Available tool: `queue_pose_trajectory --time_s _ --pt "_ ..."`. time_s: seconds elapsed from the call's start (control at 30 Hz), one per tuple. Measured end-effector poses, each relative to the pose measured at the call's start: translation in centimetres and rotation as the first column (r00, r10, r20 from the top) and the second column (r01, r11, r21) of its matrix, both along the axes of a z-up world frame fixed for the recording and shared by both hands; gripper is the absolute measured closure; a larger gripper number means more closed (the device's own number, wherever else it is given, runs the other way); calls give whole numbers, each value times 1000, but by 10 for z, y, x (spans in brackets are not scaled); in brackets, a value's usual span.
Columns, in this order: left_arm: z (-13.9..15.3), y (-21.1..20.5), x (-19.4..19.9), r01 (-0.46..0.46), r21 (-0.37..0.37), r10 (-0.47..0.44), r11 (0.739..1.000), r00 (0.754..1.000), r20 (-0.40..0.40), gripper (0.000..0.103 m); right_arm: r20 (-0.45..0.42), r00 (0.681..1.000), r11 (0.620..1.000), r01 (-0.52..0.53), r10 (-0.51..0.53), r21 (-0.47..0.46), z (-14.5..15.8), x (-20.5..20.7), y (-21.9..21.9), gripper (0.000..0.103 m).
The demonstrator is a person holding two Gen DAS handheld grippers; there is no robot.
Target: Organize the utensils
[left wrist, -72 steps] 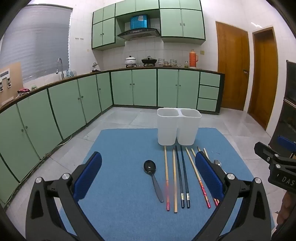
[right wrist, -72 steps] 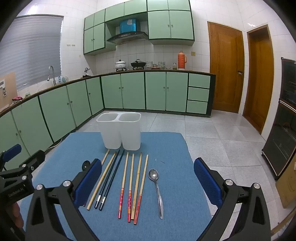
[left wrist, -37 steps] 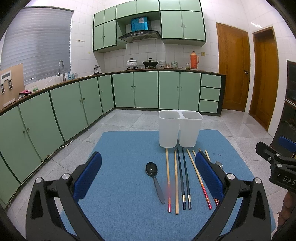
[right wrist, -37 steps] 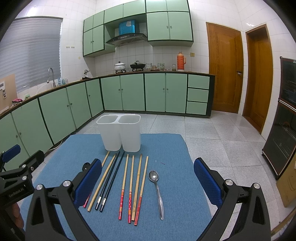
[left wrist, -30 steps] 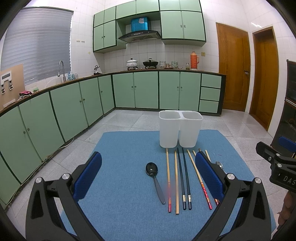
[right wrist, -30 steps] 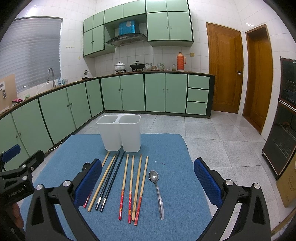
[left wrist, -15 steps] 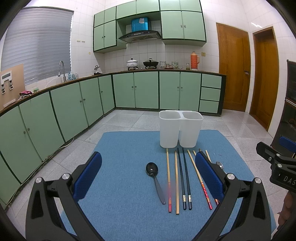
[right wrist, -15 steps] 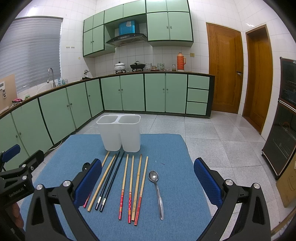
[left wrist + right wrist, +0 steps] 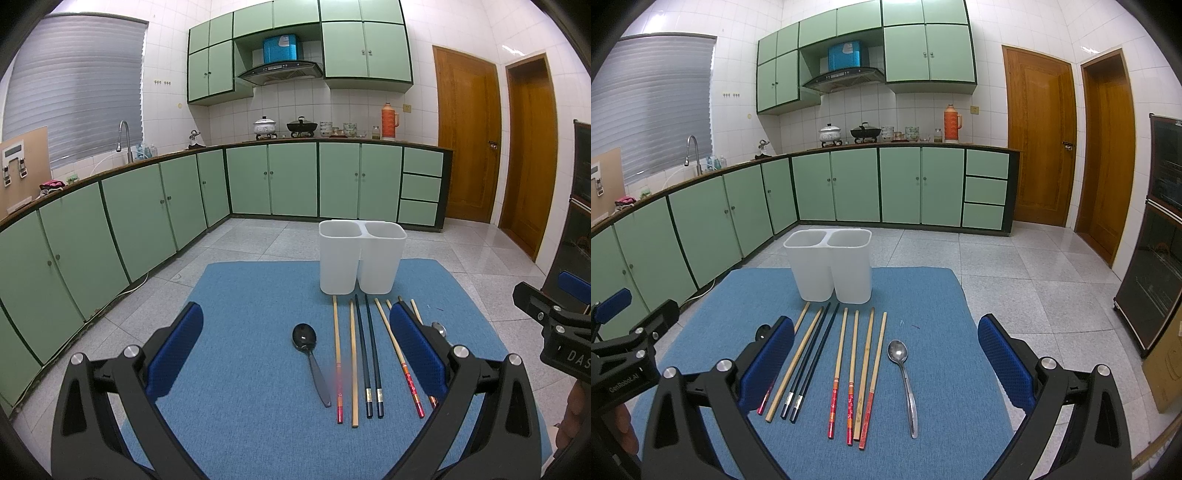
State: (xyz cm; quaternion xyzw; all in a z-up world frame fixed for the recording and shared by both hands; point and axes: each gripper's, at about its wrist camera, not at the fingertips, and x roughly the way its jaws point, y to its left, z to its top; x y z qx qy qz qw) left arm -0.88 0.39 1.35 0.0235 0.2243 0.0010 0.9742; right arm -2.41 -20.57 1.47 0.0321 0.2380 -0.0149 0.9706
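Both grippers' jaws wide, empty, slim chopsticks, glossy black spoon, steel spoon, white twin-cup holder

A mat is spread on the floor, and at its far end a two-compartment holder is stood upright, its compartments side by side. Just before the holder, chopsticks are laid in a row, running lengthwise from the holder toward the cameras. To the right of the row, a metal spoon is laid parallel with its bowl at the far end. To the left of the row, a dark spoon is laid the same way. Behind the mat, cabinets are seen along the wall, with doors at the right.
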Motion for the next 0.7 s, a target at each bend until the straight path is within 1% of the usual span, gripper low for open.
queue_pose_trajectory --time_s 0.7 --pt "2 1 -1 0 1 0 1000 1000 -4 5 -5 1000 1000 1 -1 3 1 4 1 6"
